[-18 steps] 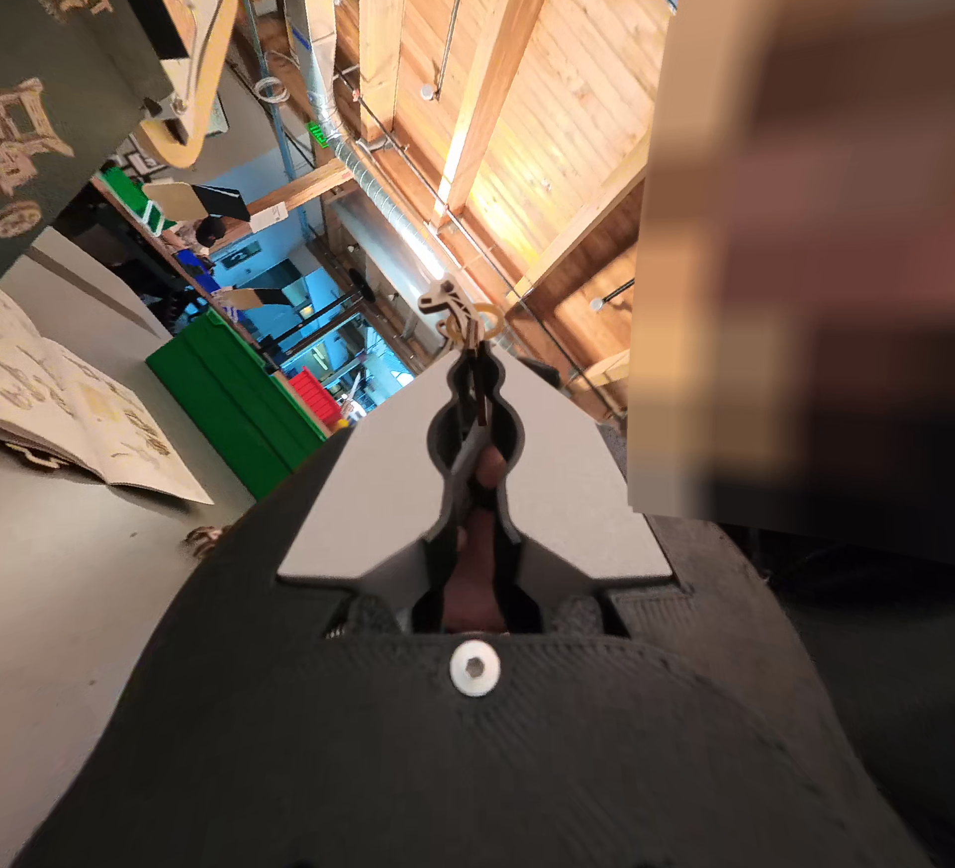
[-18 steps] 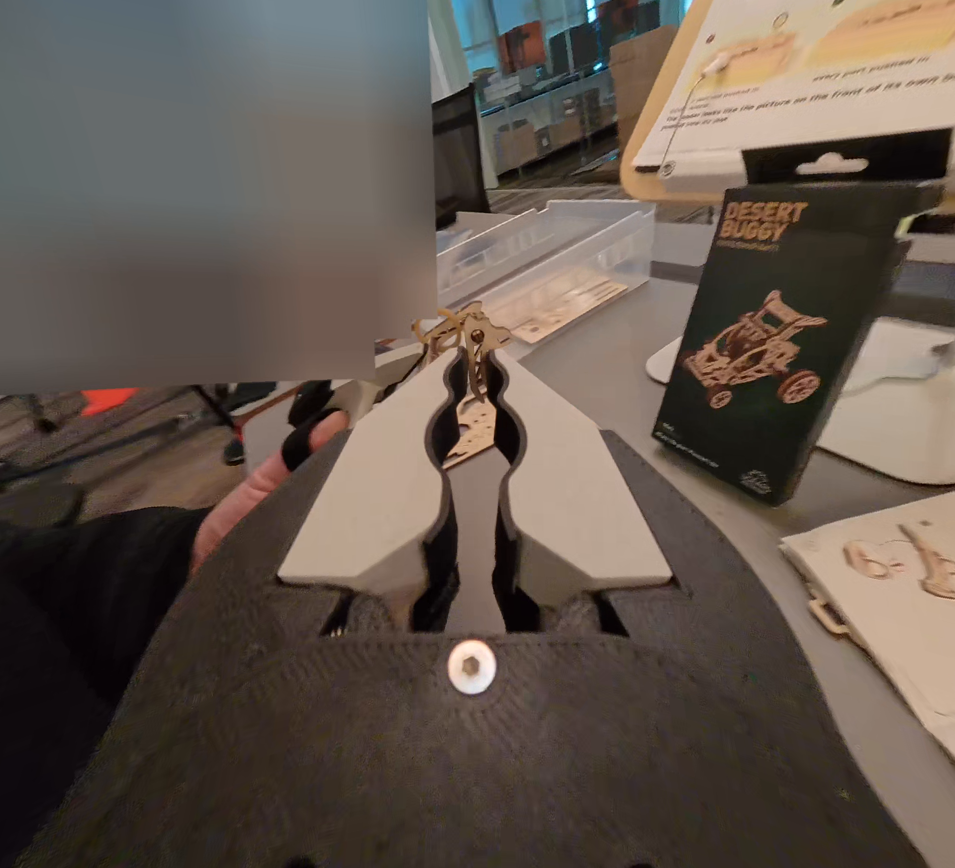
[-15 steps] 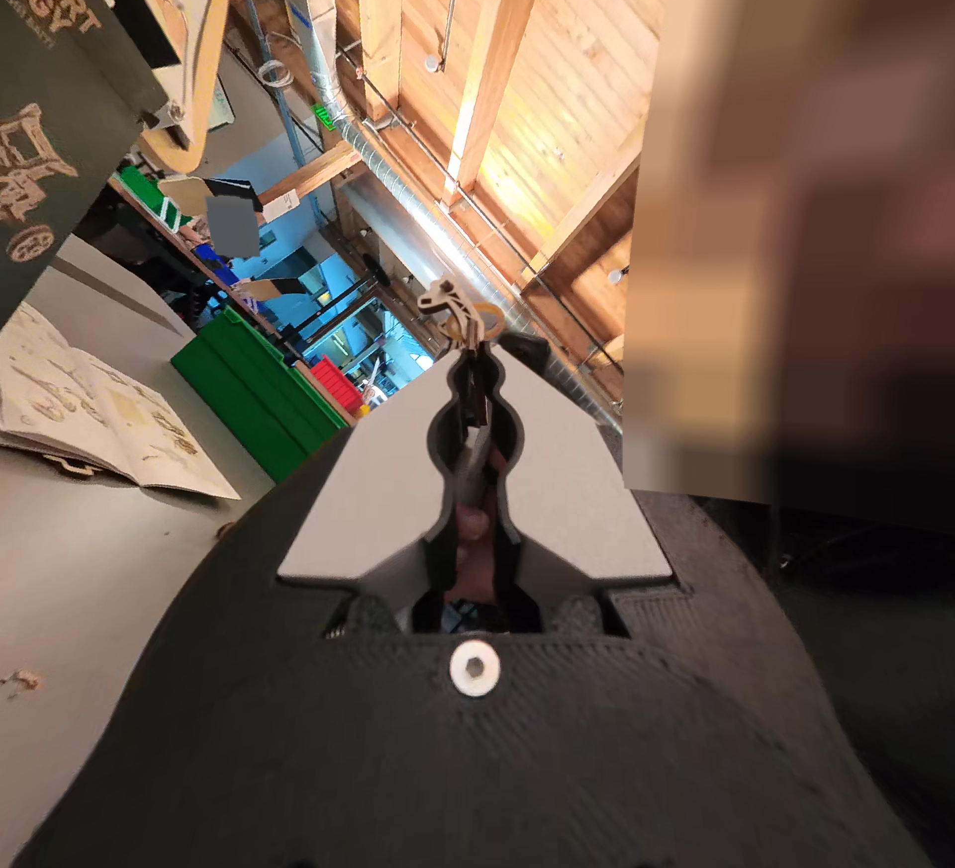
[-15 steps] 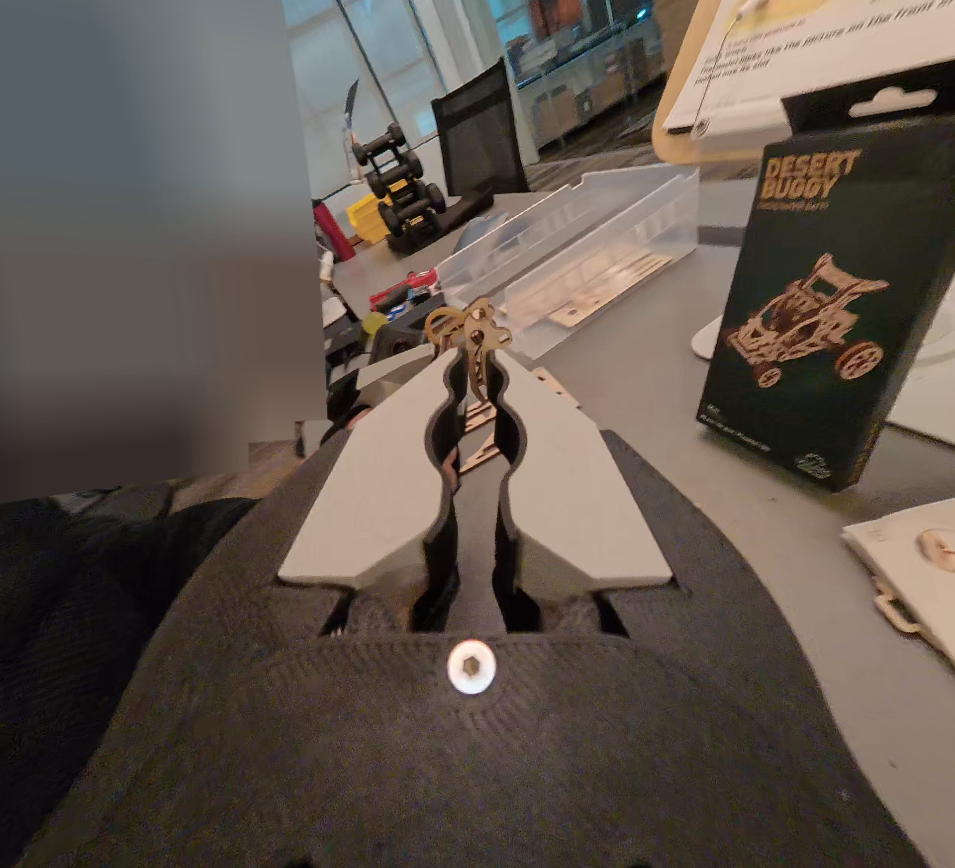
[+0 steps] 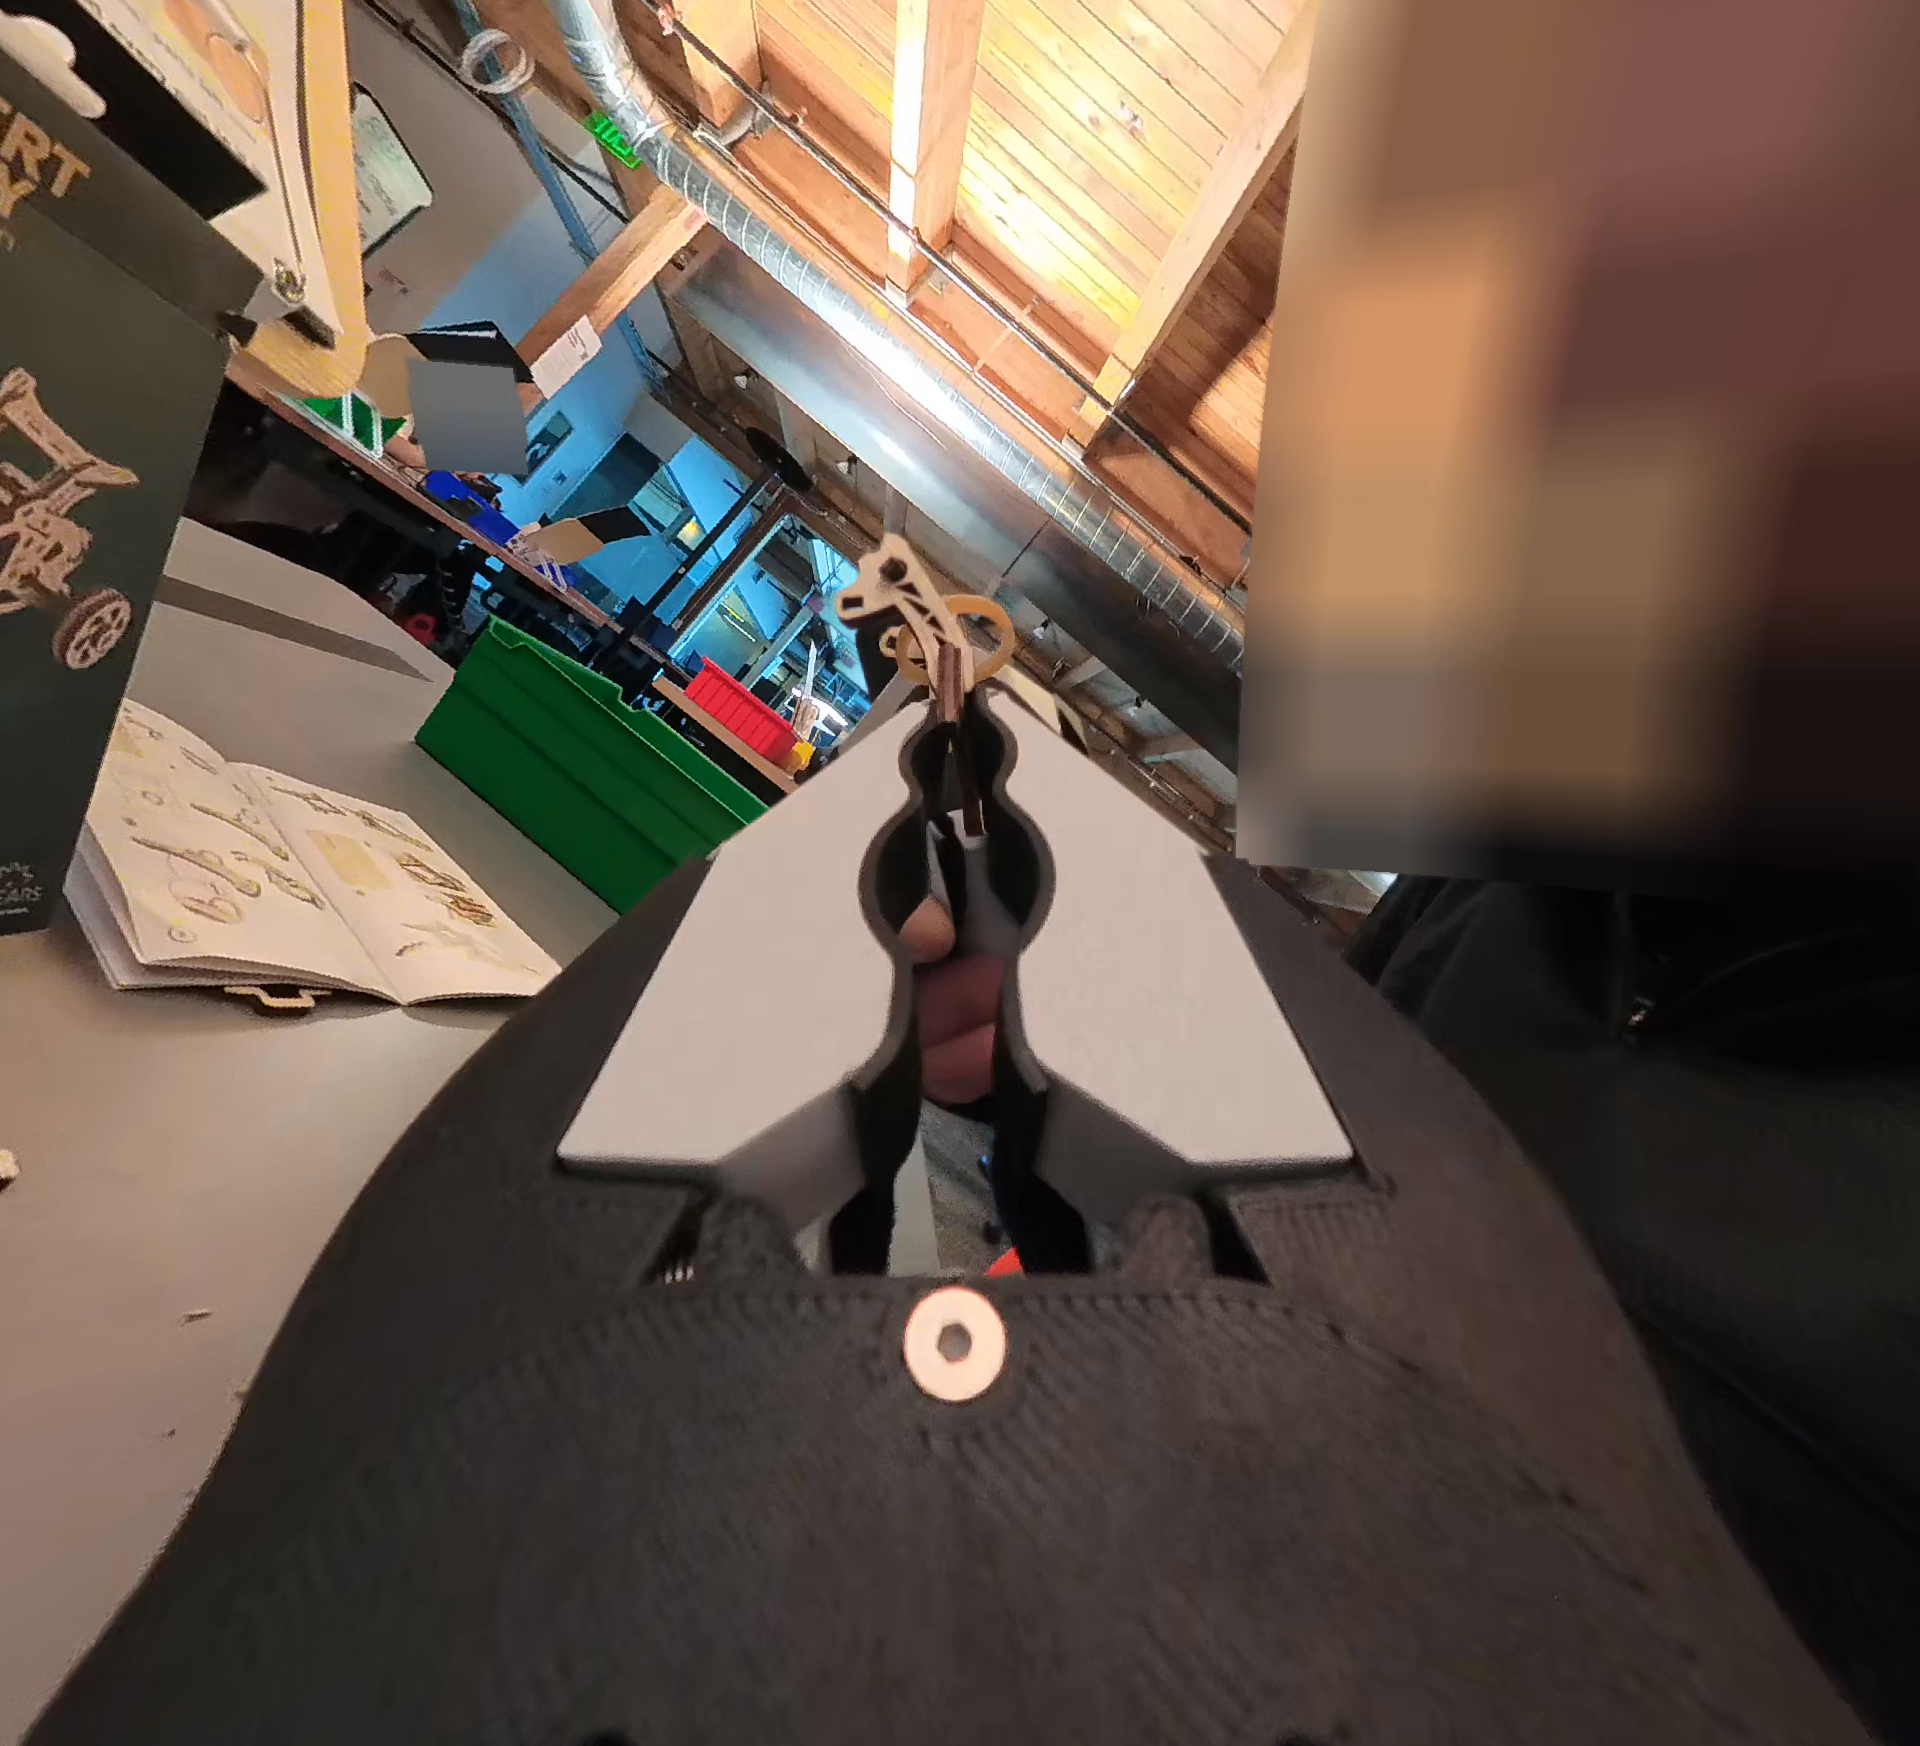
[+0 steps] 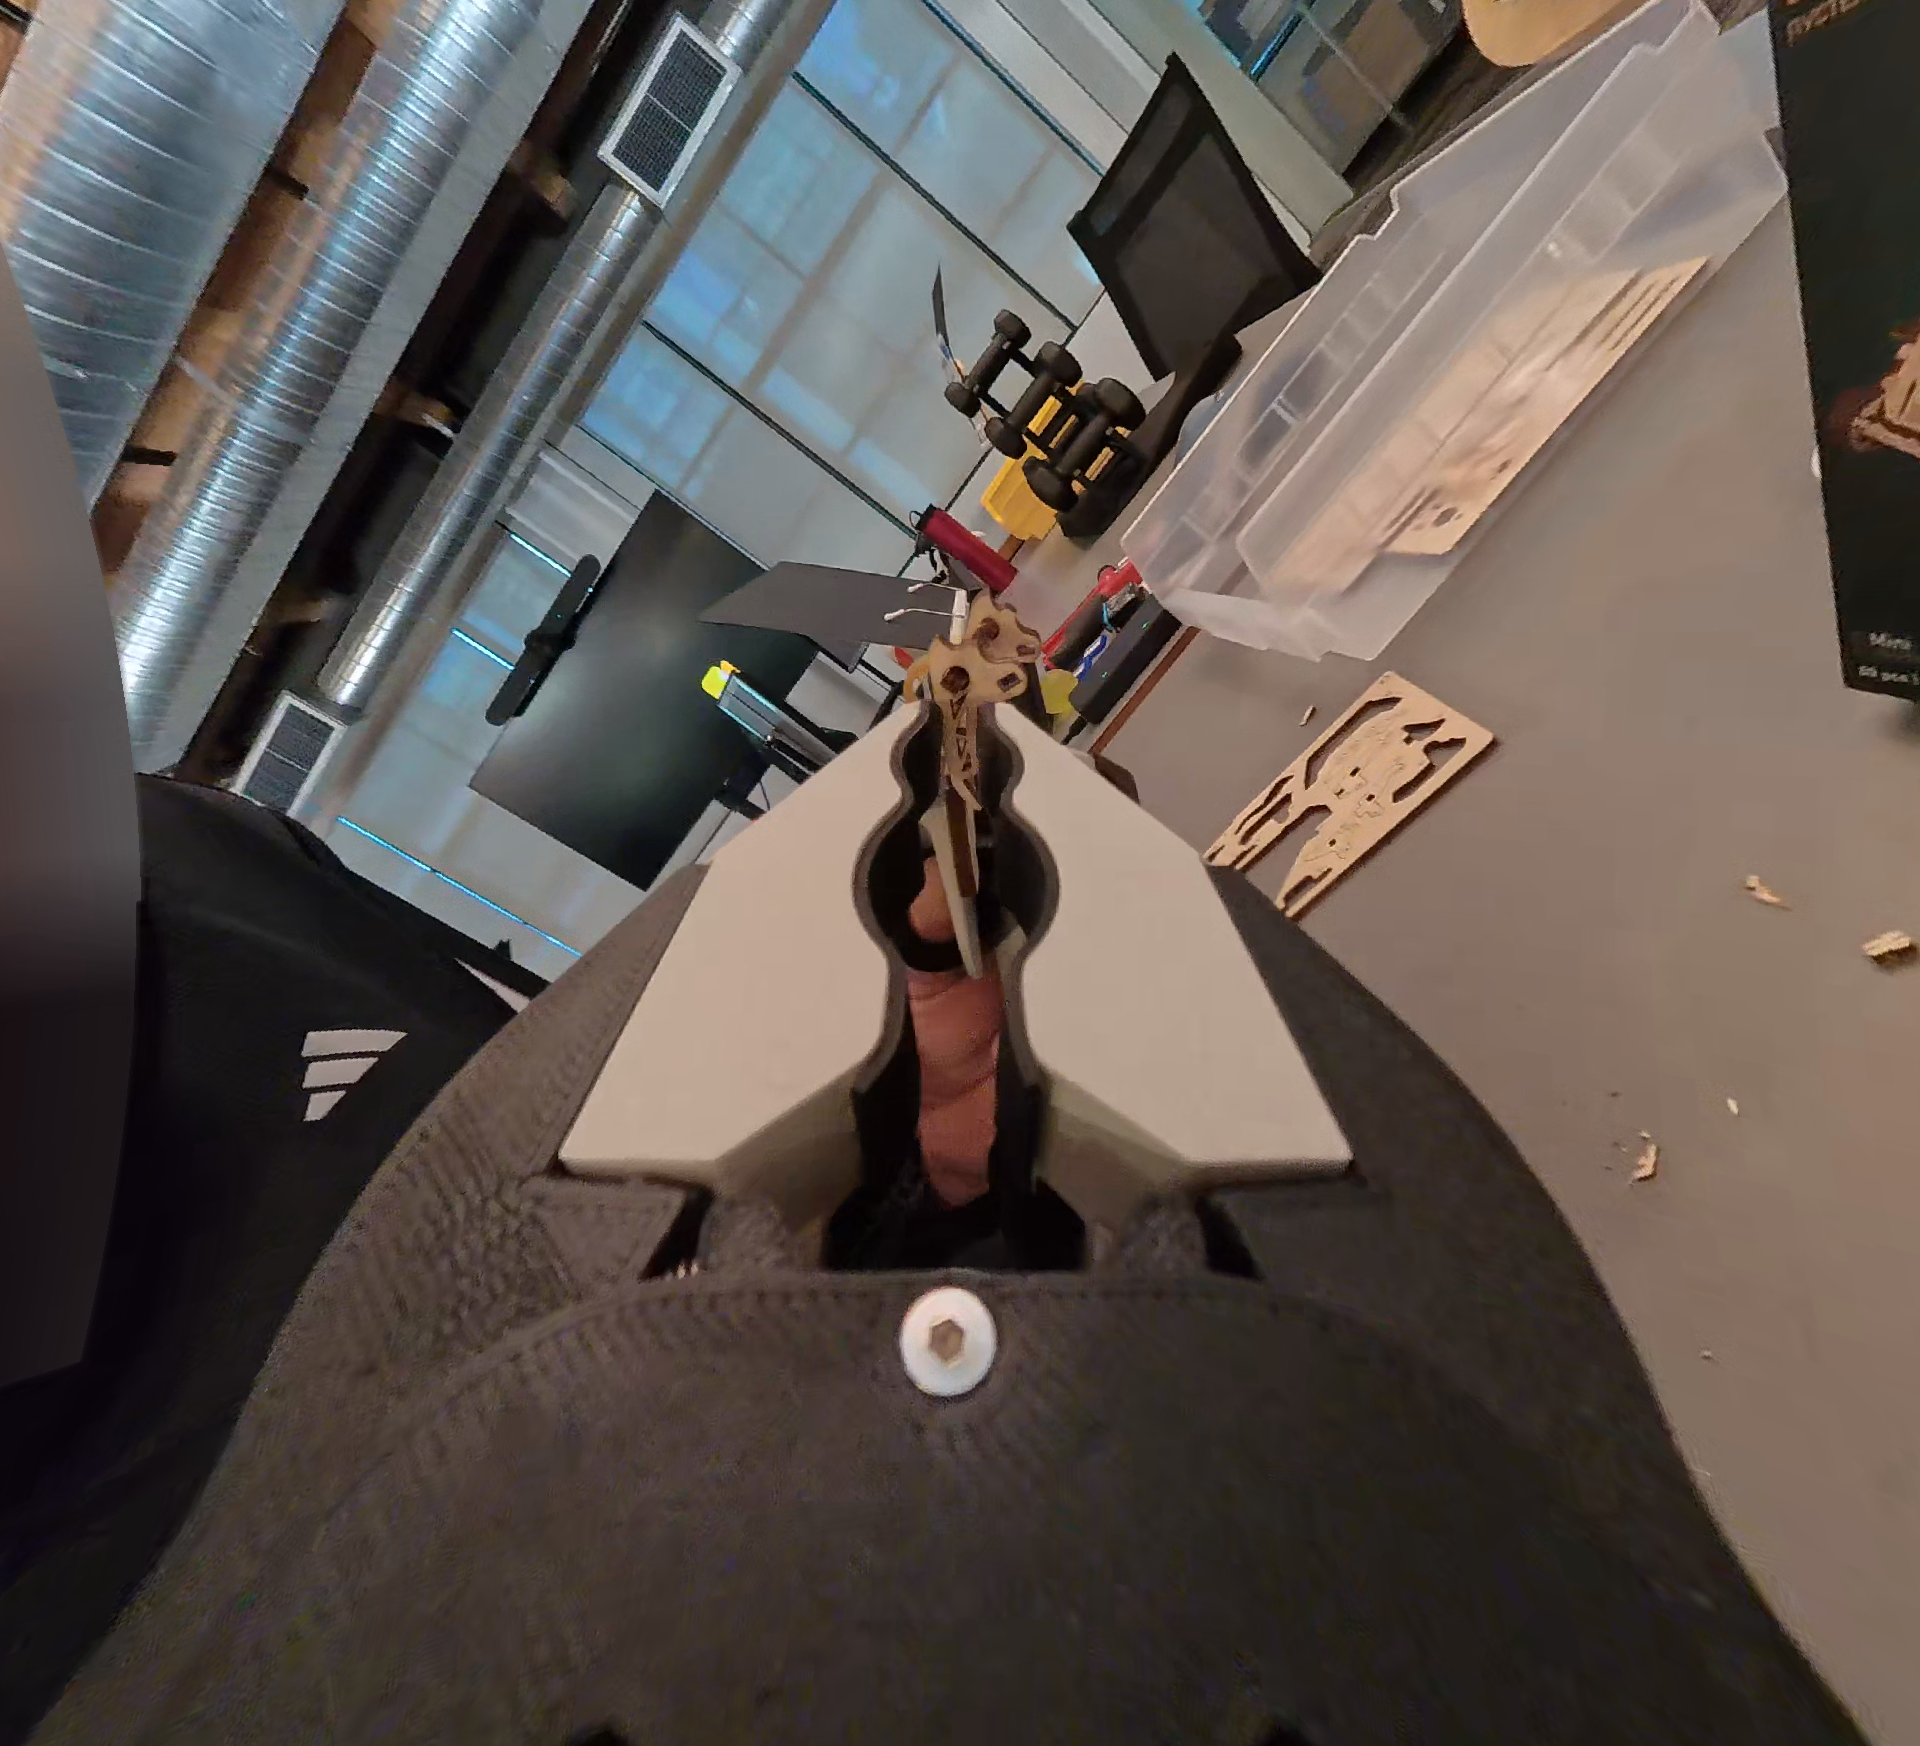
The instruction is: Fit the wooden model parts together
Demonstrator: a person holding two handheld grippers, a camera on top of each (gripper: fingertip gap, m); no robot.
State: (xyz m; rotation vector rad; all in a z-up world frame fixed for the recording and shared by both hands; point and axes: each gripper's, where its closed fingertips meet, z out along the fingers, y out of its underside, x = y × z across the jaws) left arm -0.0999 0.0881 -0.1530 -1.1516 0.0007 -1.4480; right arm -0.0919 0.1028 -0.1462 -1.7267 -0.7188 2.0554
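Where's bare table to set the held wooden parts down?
Free: grey table between the punched-out wooden sheet and the gripper body, only small chips there; also the table below the open booklet in the left wrist view. Crowded: around the clear tray and dark box.

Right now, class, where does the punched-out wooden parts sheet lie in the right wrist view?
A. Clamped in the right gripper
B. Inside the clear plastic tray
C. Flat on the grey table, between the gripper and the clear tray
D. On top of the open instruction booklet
C: the wooden parts sheet lies flat on the bare grey table, nearer than the clear plastic tray and beside the right gripper, which is shut on a small wooden assembly.
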